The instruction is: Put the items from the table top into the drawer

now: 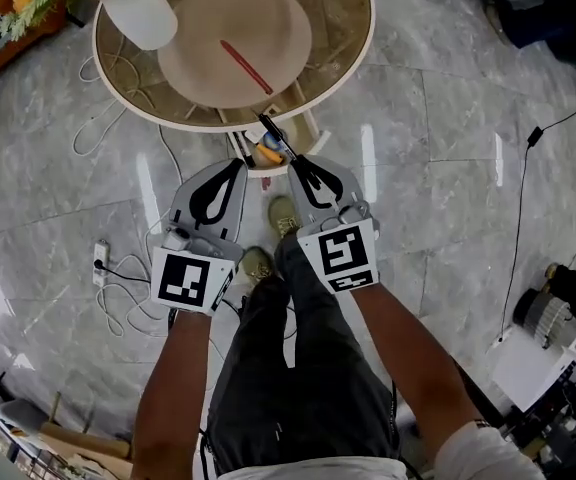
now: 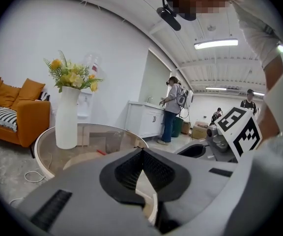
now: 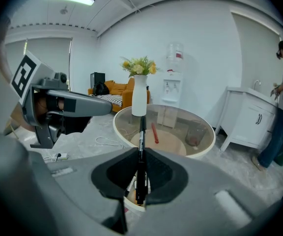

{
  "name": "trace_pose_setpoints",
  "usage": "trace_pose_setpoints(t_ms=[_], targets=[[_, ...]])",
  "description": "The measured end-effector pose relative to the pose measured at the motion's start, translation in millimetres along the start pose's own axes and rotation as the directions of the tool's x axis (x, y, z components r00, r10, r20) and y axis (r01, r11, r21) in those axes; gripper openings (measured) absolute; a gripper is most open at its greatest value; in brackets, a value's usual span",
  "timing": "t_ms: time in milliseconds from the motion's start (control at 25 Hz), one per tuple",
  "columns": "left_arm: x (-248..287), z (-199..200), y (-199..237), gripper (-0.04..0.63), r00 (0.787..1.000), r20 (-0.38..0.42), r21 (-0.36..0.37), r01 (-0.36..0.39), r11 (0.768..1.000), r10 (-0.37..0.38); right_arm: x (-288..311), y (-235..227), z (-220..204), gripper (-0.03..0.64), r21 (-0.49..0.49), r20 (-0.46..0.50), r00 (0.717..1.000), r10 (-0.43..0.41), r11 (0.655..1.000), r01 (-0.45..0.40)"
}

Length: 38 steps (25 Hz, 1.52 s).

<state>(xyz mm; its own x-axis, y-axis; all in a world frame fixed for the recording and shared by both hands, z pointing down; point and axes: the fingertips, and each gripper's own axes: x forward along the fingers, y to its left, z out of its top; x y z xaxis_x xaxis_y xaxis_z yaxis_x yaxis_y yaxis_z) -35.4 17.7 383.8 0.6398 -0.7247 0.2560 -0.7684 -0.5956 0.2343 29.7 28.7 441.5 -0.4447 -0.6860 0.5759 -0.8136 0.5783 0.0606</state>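
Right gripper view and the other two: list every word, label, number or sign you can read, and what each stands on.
No text is legible in any view.
black pen: pale print along the barrel, too small to read.
water dispenser bottle: red label, too blurred to read.
left marker cube, right marker cube: square code patterns only, no letters or numbers.

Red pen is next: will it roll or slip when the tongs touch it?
The red pen looks slim, stiff and round, so a sideways nudge would probably roll it across the smooth table. It likely weighs little, like the black pen pinched in the right tongs, so a gentle grip should hold it.
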Motion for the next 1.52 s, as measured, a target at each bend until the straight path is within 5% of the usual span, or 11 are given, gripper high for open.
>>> trace_pose_setpoints(t_ms=[640, 1080, 1520], targets=[[12.3, -75.3, 0.1, 0.000, 1.000, -0.025, -0.053, -0.001, 0.999, 0.000, 53.2, -11.0, -137.0, 0.040, 0.112, -0.248, 0.969, -0.001, 0.993, 0.030], [48.1, -138.4, 12.6, 0.000, 0.995, -0.087, 0.022, 0.044, 0.999, -0.042, 145.5, -47.0, -210.0, 0.040, 0.098, -0.343, 0.939, -0.024, 0.993, 0.061], [69.9, -176.2, 39.9, 0.000, 0.996, -0.093, 0.051, 0.010, 0.999, -0.006, 210.7, -80.0, -262.2, 0.040, 0.112, -0.418, 0.907, -0.058, 0.987, 0.115]])
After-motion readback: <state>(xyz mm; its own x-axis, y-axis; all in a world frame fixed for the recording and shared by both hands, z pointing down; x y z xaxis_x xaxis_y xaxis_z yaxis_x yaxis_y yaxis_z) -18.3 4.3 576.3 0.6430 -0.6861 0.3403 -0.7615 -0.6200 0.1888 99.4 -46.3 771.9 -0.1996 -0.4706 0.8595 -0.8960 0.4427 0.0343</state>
